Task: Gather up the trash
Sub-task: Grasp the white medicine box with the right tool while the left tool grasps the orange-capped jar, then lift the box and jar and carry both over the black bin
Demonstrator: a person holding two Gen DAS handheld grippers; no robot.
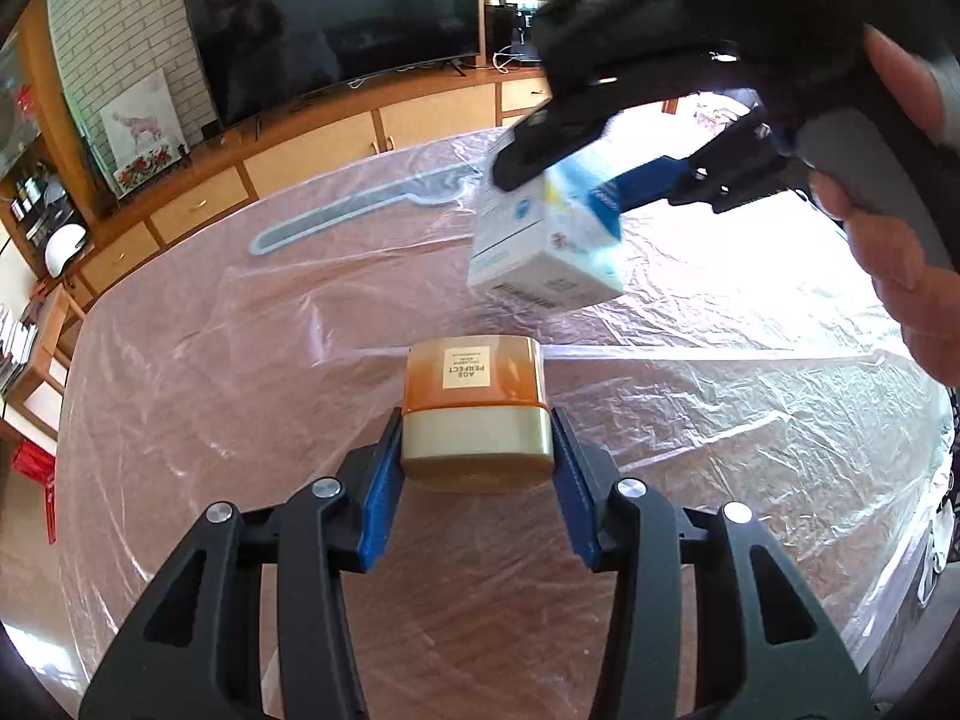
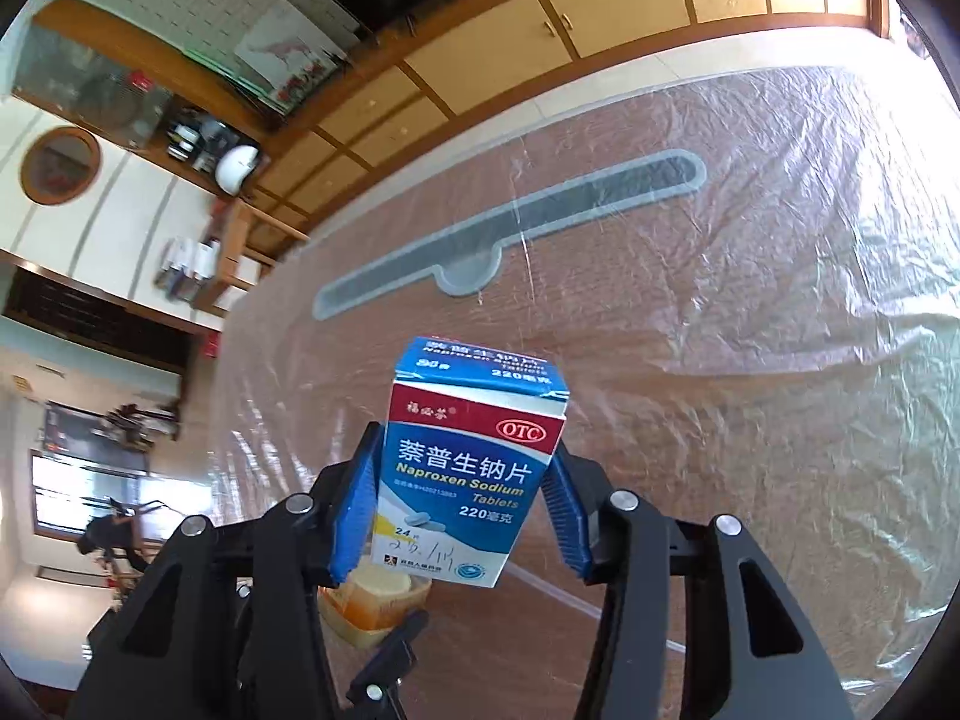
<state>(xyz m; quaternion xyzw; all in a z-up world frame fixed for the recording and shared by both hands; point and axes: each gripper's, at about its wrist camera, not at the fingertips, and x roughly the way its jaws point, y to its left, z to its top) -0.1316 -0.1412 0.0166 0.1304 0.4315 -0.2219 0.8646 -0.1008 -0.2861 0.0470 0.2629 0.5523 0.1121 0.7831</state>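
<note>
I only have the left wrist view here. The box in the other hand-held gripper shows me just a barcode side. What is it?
Observer: The right wrist view shows the box front: blue and white, reading Naproxen Sodium Tablets, OTC.
Operator: Is it really gripped?
Observer: Yes, the right hand-held gripper has a blue pad on each side of it, and it is lifted off the table.
Operator: Anything on it I can't see?
Observer: Handwriting in pen near the bottom of the front.
</note>
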